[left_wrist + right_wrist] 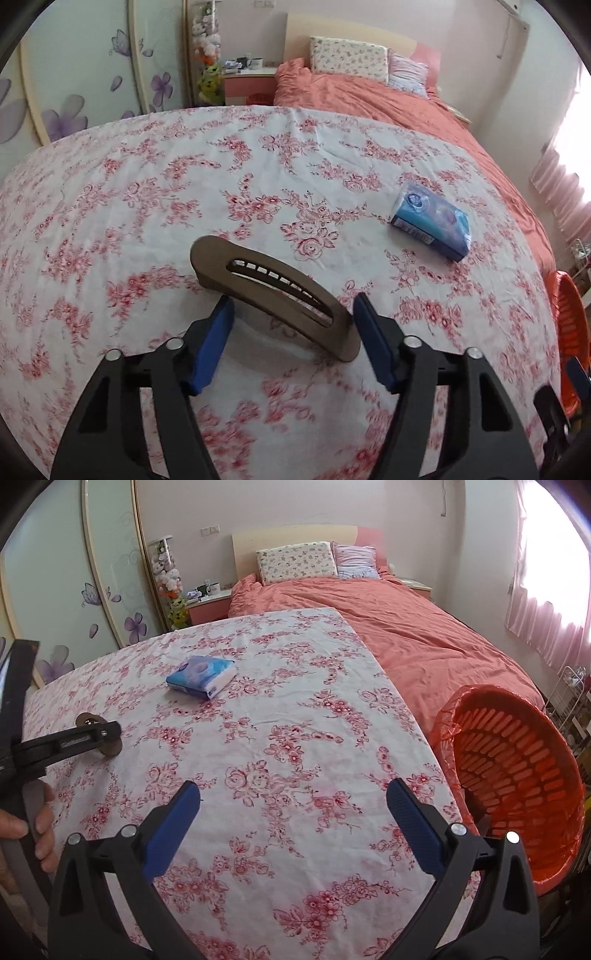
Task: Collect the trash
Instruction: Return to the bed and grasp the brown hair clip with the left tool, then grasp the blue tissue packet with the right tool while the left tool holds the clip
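Observation:
A brown hair claw clip (273, 291) lies on the floral tablecloth (147, 184). My left gripper (293, 310) is open, its blue pads on either side of the clip's near end without squeezing it. A blue tissue pack (432, 221) lies further right; it also shows in the right wrist view (201, 675). My right gripper (293, 797) is open and empty above the cloth (295, 701). The left gripper's arm (66, 742) covers most of the clip (110, 751) in that view. An orange bin (517, 775) with a red liner stands at the table's right edge.
A bed with a coral duvet (424, 635) lies behind the table. A nightstand (208, 609) with mugs and a stack of plush toys (168, 576) stand by the wardrobe (55, 590). Pink curtains (546, 609) hang at the right.

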{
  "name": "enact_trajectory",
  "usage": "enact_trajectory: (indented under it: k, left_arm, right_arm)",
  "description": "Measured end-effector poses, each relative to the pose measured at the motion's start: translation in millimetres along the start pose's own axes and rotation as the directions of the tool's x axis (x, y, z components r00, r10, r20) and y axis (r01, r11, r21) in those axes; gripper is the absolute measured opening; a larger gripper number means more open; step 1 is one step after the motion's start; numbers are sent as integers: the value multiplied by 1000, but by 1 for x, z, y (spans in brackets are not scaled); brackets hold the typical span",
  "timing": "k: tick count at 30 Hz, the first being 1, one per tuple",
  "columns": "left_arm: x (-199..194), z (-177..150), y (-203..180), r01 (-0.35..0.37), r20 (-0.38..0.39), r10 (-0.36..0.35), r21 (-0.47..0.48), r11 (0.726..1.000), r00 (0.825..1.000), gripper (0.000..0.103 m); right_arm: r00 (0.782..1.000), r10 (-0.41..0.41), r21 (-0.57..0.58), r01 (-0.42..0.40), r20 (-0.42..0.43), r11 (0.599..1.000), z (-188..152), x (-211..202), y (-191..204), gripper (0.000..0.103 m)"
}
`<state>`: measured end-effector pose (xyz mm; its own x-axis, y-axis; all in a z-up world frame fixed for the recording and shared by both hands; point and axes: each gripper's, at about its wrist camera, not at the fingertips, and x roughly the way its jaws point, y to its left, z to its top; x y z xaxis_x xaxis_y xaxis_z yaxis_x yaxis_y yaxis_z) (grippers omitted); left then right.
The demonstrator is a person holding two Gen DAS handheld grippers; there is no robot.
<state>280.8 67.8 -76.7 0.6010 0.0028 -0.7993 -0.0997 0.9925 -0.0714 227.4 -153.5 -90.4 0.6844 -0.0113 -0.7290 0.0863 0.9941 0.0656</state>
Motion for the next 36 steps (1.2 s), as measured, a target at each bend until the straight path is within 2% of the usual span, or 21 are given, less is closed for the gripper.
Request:
enact_trajectory:
  k: [2,5,7,11,18,24,30,36]
  left_arm:
    - [5,5,-6,-2,15,2,26,1000,1000,46]
    - [11,15,-4,51,13,-52,57,997,999,27]
    - [14,20,3,67,6,-67,59,996,998,26]
    - [14,21,15,50,7,-51,53,997,999,26]
    - [21,32,25,67,11,-67,-10,998,998,25]
    - [15,24,40,132,0,-133,79,988,991,13]
    - [9,18,57,99,10,-100,92,991,995,13]
    - [15,23,52,58,17,-60,86,995,998,13]
  right_arm:
    - [1000,-3,-1,3,-1,1000,0,0,0,99]
    - [1000,-2,-2,2,0,1000,0,0,0,99]
    - [1000,-1,-1,1,-1,1000,0,1,0,99]
    - [1000,2,-3,-2,-6,1000,1,3,1,99]
    - [1000,7,-7,-7,-17,1000,3,10,3,99]
    - [1000,13,-20,-13,-18,1000,4,14,7,99]
    - [999,44,-37,-44,-13,998,18,27,23,99]
    - [994,111,-22,-112,-22,994,58,62,46,99]
